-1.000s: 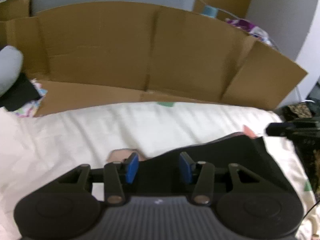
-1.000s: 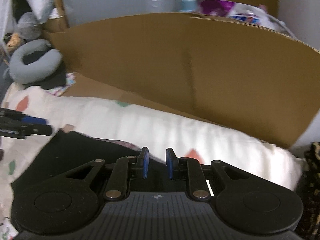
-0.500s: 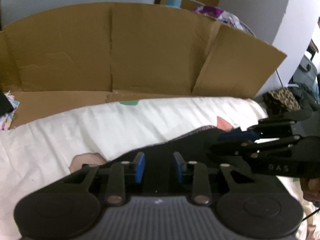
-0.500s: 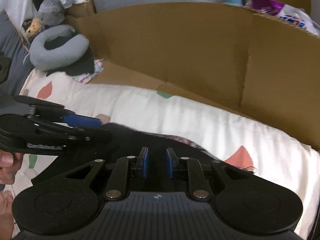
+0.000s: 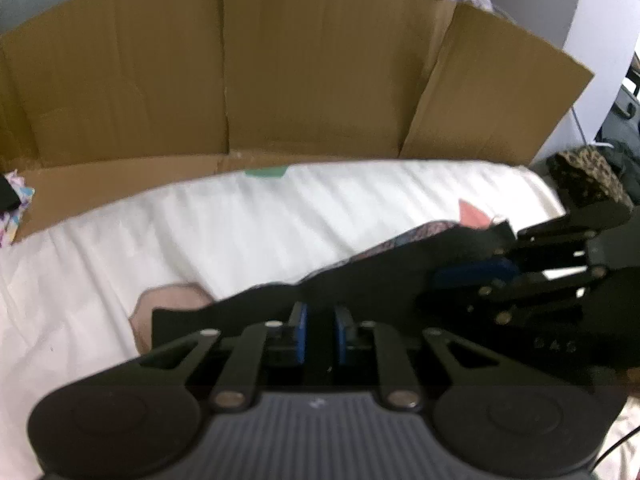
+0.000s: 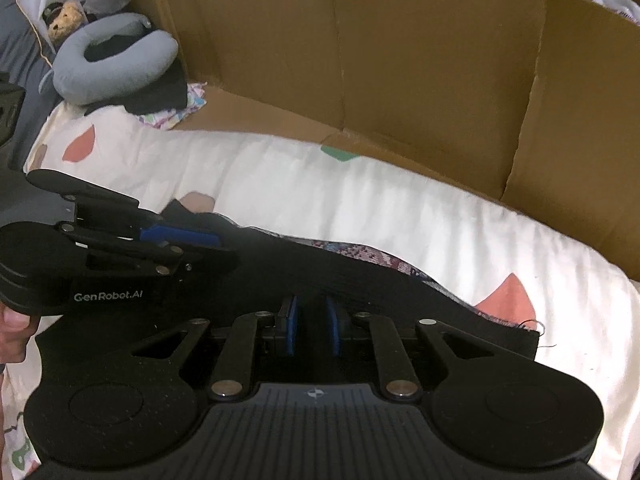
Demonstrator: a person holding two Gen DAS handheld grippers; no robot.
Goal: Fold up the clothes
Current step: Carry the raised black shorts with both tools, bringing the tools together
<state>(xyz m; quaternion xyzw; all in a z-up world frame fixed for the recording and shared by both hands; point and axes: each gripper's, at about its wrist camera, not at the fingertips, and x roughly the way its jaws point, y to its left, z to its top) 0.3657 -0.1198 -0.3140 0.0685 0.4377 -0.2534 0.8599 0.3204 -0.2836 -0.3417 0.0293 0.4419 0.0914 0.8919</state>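
Right wrist view shows "GenRobot.AI" in white letters on the left gripper (image 6: 182,236). Its jaws have just been closing on the black cloth (image 6: 312,272), which lies on the white sheet (image 6: 360,208) near both grippers. The right gripper (image 6: 312,326) pinches the cloth too. Far behind stands a brown cardboard wall (image 6: 400,60). A grey neck pillow (image 6: 116,64) sits far left.

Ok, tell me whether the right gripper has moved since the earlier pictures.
Yes. In the left wrist view the right gripper has come in from the right edge over the black garment, toward the left gripper.
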